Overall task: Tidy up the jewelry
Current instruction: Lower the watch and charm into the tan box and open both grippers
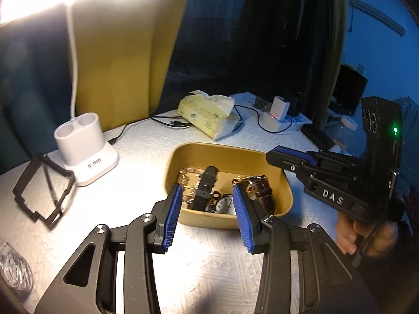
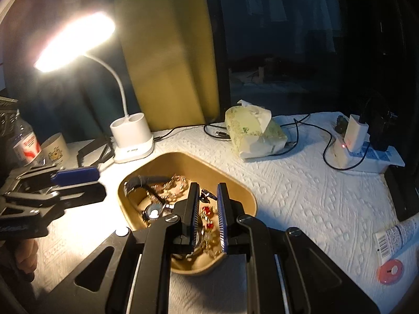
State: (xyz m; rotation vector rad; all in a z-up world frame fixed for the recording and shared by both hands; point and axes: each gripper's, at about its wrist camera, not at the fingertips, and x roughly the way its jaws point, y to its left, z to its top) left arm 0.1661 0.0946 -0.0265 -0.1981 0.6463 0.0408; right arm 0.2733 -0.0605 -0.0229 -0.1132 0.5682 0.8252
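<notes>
A tan tray (image 1: pixel 284 183) on the white cloth holds a heap of jewelry: a black-strapped watch (image 1: pixel 207 185), a brown-strapped watch (image 1: pixel 264 191), a gold chain (image 1: pixel 187 174) and red-stoned pieces (image 2: pixel 207 212). The tray also shows in the right wrist view (image 2: pixel 243 188). My left gripper (image 1: pixel 207 196) is open and empty, just above the tray's near rim. My right gripper (image 2: pixel 207 191) is open with a narrow gap, empty, hovering over the tray's contents; it shows from the side in the left wrist view (image 1: pixel 277 153).
A white lamp base (image 1: pixel 86 146) and a black frame (image 1: pixel 42 188) lie left of the tray. A tissue pack (image 1: pixel 209 113), cables and a power strip (image 2: pixel 366 154) sit behind. A tube (image 2: pixel 395 238) and pink disc (image 2: pixel 390 272) lie at the right.
</notes>
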